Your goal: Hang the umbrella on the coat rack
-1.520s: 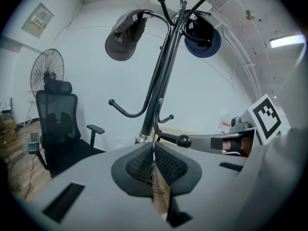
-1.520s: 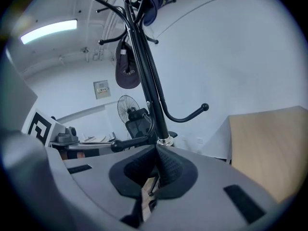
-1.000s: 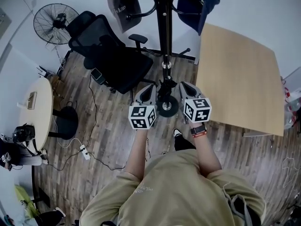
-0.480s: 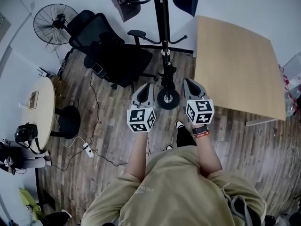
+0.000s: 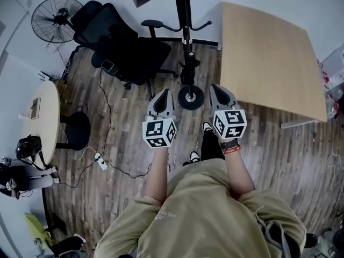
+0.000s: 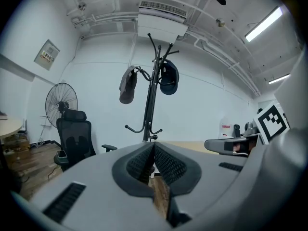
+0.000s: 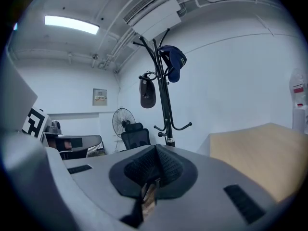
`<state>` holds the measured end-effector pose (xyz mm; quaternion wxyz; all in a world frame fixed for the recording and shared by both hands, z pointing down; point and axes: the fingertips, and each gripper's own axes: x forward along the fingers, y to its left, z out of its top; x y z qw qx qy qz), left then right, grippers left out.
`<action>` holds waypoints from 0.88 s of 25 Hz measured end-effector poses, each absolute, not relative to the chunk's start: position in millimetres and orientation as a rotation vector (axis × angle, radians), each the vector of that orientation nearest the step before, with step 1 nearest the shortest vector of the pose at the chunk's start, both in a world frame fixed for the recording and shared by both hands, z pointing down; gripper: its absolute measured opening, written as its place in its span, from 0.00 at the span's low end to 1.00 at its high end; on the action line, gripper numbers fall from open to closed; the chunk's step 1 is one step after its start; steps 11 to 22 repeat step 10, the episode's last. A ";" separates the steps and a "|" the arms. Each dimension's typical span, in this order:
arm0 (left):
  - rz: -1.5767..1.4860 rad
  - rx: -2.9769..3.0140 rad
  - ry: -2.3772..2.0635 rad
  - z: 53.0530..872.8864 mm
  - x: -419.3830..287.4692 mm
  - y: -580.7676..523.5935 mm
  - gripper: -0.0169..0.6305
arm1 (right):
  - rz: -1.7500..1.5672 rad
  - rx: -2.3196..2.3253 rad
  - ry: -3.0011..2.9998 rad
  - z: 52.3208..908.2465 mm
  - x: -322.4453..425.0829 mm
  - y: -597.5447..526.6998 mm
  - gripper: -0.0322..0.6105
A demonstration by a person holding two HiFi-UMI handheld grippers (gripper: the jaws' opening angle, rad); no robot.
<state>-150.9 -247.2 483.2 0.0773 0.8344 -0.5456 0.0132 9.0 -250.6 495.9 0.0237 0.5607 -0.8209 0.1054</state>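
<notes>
The black coat rack stands on its round base on the wood floor, just ahead of both grippers. In the left gripper view the coat rack carries a grey bag and a dark blue cap on its upper hooks; the lower hooks are bare. I cannot make out an umbrella in any view. My left gripper sits left of the base and my right gripper right of it. The jaws of both are shut with nothing between them.
A black office chair and a standing fan are to the rack's left. A light wooden table fills the right side. A round table stands far left, with cables and a power strip on the floor.
The person and both grippers have backed away from the coat rack, so its base now lies further ahead. Both grippers stayed shut.
</notes>
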 end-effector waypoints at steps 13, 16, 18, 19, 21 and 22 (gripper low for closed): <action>0.102 2.435 -1.665 519.6 -173.4 -252.7 0.06 | 0.310 1.609 -2.581 512.1 -28.2 -257.1 0.07; 0.102 2.435 -1.665 519.6 -173.4 -252.7 0.06 | 0.310 1.609 -2.581 512.1 -28.2 -257.1 0.07; 0.102 2.435 -1.665 519.6 -173.4 -252.7 0.06 | 0.310 1.609 -2.581 512.1 -28.2 -257.1 0.07; 0.102 2.435 -1.665 519.6 -173.4 -252.7 0.06 | 0.310 1.609 -2.581 512.1 -28.2 -257.1 0.07; 0.102 2.435 -1.665 519.6 -173.4 -252.7 0.06 | 0.310 1.609 -2.581 512.1 -28.2 -257.1 0.07; 0.102 2.435 -1.665 519.6 -173.4 -252.7 0.06 | 0.310 1.609 -2.581 512.1 -28.2 -257.1 0.07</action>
